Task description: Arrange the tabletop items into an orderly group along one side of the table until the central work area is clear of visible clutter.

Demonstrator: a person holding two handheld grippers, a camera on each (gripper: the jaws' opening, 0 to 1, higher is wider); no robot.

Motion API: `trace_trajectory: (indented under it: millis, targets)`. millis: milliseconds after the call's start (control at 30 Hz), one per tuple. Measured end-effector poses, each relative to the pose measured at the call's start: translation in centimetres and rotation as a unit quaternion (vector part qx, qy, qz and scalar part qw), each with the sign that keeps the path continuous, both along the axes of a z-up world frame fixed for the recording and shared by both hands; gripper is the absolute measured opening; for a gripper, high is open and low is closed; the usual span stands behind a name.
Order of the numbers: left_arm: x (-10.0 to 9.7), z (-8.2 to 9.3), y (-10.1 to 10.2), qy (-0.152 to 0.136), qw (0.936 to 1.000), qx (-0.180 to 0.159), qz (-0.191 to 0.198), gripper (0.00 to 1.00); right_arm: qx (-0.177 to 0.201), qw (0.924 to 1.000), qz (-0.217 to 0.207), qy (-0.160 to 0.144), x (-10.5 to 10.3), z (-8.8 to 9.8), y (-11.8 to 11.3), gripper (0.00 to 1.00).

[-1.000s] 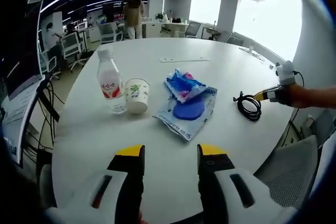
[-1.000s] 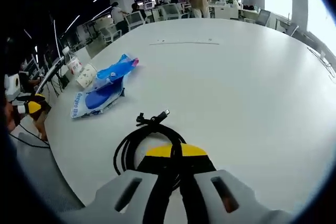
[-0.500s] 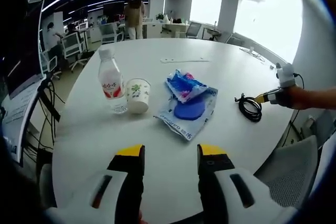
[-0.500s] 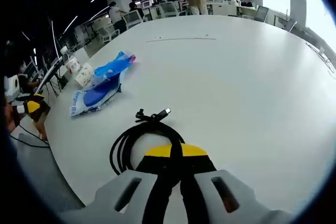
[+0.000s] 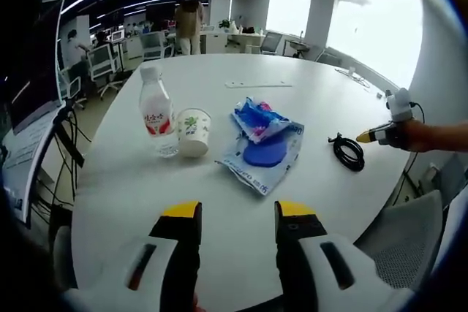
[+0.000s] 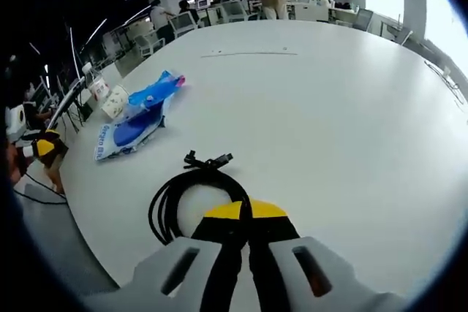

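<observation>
On the round white table (image 5: pixel 307 85) stand a clear water bottle (image 5: pixel 156 111) with a red label and a paper cup (image 5: pixel 193 132). To their right lie crumpled blue plastic bags (image 5: pixel 263 144). A coiled black cable (image 5: pixel 347 152) lies near the right edge. My right gripper (image 6: pixel 245 213) is shut on the cable (image 6: pixel 183 195), the coil spreading to the left of its tips. It reaches in as a yellow tip (image 5: pixel 365 137) in the left gripper view. My left gripper (image 5: pixel 238 217) stands open over the near table edge, holding nothing, well short of the cup.
In the right gripper view the bags (image 6: pixel 135 118), cup (image 6: pixel 115 104) and bottle (image 6: pixel 95 85) sit far left, with the left gripper (image 6: pixel 40 147) beyond the edge. A thin white strip (image 5: pixel 256 83) lies farther back. Office chairs, desks and people stand behind the table.
The right gripper has shifted slightly with the cable coil in it; the bags now sit a little farther off in its view. The left gripper has stayed still.
</observation>
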State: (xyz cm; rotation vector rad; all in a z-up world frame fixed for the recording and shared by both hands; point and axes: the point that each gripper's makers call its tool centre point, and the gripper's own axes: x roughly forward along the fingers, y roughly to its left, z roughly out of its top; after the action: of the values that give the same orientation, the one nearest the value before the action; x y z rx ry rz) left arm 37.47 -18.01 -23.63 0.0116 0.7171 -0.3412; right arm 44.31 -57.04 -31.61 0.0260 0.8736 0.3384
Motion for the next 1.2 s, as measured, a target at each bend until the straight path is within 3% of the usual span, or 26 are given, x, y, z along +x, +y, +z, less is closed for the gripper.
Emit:
trace_trajectory:
  millis: [533,1200]
  targets:
    - [-0.2,-0.1,0.1,0.0,1.0,-0.006,0.006,0.39,0.002,1.0,0.008,-0.006,0.7,0.8,0.3,0.0]
    - [-0.1,-0.1,0.3,-0.001,0.9998,-0.016,0.009,0.4,0.008,0.9988,0.048,-0.009,2.5,1.8,2.8,0.0]
